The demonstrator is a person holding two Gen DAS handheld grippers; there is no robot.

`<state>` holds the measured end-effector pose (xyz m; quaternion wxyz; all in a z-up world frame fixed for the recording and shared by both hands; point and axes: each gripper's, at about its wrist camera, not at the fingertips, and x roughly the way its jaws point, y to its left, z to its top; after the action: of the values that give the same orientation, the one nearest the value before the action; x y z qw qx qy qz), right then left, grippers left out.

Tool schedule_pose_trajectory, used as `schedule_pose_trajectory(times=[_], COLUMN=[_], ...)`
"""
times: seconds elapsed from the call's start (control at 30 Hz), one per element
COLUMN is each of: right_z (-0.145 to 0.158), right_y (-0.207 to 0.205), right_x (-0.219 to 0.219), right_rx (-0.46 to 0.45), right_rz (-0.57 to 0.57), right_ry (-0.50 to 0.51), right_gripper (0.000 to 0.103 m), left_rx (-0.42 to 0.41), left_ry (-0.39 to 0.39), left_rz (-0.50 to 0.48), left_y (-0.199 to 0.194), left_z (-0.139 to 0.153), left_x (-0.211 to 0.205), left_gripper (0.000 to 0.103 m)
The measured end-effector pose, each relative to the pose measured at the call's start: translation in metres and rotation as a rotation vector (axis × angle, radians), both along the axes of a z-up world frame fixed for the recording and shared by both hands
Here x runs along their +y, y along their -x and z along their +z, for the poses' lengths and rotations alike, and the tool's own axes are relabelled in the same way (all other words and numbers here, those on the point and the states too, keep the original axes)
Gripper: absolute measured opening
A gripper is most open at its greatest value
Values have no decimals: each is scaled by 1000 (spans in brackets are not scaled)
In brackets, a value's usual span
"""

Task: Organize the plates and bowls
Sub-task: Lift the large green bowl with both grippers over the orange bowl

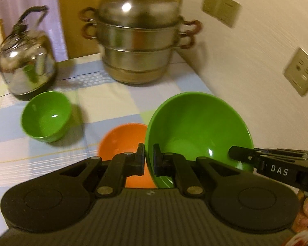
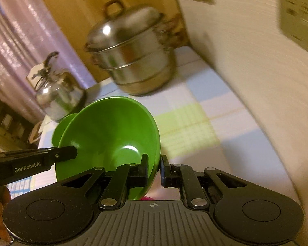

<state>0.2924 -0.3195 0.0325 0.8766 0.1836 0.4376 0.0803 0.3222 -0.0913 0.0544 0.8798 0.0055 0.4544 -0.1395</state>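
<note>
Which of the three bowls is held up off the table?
The large green bowl: both the left claw and the right claw pinch its rim, tilted. The small green bowl and the orange bowl rest on the checked tablecloth.

"DAS" on the right claw (image 1: pixel 241 155), "GenRobot.AI" on the left claw (image 2: pixel 71 152).

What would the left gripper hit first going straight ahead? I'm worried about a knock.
Probably the steamer pot at the table's back; the left gripper carries the large green bowl along. Depth is uncertain.
</note>
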Motion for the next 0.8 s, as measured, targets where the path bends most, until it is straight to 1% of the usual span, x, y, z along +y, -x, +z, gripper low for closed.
schedule_pose_trajectory(times=[0.13,0.4,0.57,0.8], right_z=[-5,-36,-55,-74], right_y=[-21,-52,-66,-79], right_x=[25,52,61,66], right_rx=[13,61,88,112], right_rz=[43,91,111,123], right_ry=[8,38,51,67], right_gripper=[11,11,11,10], left_rx=[17,75,98,118], left_ry=[1,12,18,17], left_rz=[42,90,104,105], left_y=[-9,-30,-41,-51], left_z=[-9,-46,-64,-83], left_x=[23,48,56,58], left_gripper=[6,6,6,6])
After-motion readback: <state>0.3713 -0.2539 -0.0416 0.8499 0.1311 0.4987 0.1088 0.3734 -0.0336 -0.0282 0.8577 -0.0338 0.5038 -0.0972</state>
